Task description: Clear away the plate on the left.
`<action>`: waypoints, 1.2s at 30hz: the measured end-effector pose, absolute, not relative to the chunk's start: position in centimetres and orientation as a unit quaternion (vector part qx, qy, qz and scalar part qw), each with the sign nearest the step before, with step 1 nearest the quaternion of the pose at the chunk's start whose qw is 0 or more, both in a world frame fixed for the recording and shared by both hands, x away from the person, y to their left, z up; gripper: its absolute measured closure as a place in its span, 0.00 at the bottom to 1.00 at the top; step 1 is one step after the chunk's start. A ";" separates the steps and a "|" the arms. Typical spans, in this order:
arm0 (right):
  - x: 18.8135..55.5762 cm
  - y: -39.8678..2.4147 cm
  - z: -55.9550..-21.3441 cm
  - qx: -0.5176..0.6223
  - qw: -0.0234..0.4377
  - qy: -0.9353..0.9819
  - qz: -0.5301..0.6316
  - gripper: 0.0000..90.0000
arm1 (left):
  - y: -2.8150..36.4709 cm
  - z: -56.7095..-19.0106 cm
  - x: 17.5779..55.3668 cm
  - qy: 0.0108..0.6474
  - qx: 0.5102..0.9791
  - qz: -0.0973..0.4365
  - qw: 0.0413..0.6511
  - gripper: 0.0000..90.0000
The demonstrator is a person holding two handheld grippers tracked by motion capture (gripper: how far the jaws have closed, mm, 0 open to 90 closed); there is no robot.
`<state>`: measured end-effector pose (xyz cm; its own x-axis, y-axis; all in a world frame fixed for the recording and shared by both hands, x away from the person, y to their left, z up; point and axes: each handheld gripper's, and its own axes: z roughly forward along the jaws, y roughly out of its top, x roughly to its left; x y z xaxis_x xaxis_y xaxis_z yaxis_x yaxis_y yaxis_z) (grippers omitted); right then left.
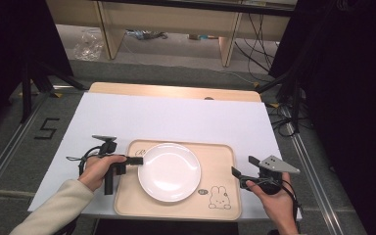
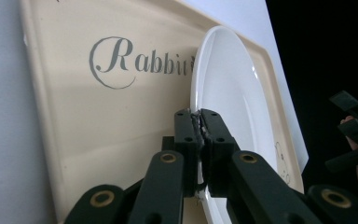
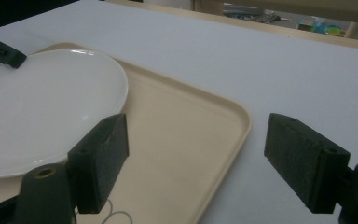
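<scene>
Left gripper [image 2: 199, 133] clamps the plate [image 1: 170, 171] rim on the tray [image 1: 223, 156]. Right gripper [image 3: 196, 168] hovers wide, empty, beside the tray's edge.

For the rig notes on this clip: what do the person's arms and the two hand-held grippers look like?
Both are black. The left hand-held gripper has a pistol-style handle, a trailing black cable and a small grey plate on top. The right hand-held gripper carries a grey three-cornered plate with small holes. Its rectangular pads look dark and rough. The left sleeve is cream; the right forearm is bare.
</scene>
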<state>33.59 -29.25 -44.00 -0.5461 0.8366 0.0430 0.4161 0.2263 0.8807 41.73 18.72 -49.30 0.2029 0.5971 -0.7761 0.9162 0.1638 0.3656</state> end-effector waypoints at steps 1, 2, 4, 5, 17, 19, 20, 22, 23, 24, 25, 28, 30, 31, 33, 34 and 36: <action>33.7 -29.1 -44.2 0.414 0.229 0.743 0.473 0.25 | 18.7 -49.3 41.7 0.607 0.623 -0.173 0.462 0.94; 33.7 -29.1 -44.2 0.414 0.229 0.743 0.473 0.25 | 18.7 -49.3 41.7 0.606 0.626 -0.171 0.460 0.94; 33.8 -29.1 -44.2 0.414 0.230 0.743 0.473 0.25 | 18.9 -49.6 41.9 0.586 0.647 -0.157 0.461 0.94; 33.7 -29.1 -44.2 0.414 0.230 0.743 0.473 0.25 | 18.9 -49.6 41.9 0.582 0.656 -0.149 0.457 0.94; 33.6 -29.3 -44.0 0.417 0.229 0.747 0.463 0.25 | 18.7 -48.4 41.4 0.567 0.673 -0.111 0.462 0.82; 33.6 -29.3 -44.0 0.417 0.228 0.749 0.461 0.25 | 18.7 -48.3 41.4 0.564 0.674 -0.104 0.466 0.79; 33.6 -29.3 -44.0 0.418 0.228 0.749 0.462 0.25 | 18.8 -48.0 41.3 0.560 0.673 -0.089 0.475 0.71; 33.5 -29.3 -44.0 0.417 0.229 0.749 0.462 0.25 | 18.9 -47.7 41.1 0.549 0.676 -0.074 0.486 0.61; 33.5 -29.3 -44.0 0.417 0.229 0.749 0.462 0.25 | 18.9 -47.7 41.1 0.549 0.676 -0.074 0.486 0.56; 33.5 -29.3 -44.0 0.417 0.229 0.748 0.462 0.25 | 18.9 -47.6 41.0 0.545 0.677 -0.067 0.490 0.56; 33.5 -29.3 -44.0 0.417 0.229 0.749 0.462 0.25 | 19.0 -47.4 40.9 0.537 0.682 -0.056 0.494 0.52; 33.5 -29.3 -44.0 0.417 0.228 0.749 0.462 0.25 | 18.9 -47.1 40.6 0.508 0.706 -0.009 0.494 0.36; 33.6 -29.3 -44.0 0.415 0.231 0.749 0.462 0.25 | 18.8 -46.9 40.5 0.497 0.710 0.015 0.499 0.35; 33.6 -29.3 -44.0 0.415 0.231 0.749 0.462 0.25 | 18.8 -46.8 40.4 0.495 0.710 0.023 0.501 0.33; 33.5 -29.3 -44.0 0.417 0.228 0.748 0.462 0.25 | 18.8 -46.3 40.2 0.492 0.715 0.054 0.494 0.29; 33.5 -29.3 -44.0 0.417 0.228 0.749 0.462 0.25 | 18.8 -46.1 40.0 0.489 0.718 0.064 0.490 0.28; 33.5 -29.3 -44.0 0.416 0.228 0.749 0.462 0.25 | 18.8 -45.8 39.7 0.470 0.727 0.073 0.495 0.22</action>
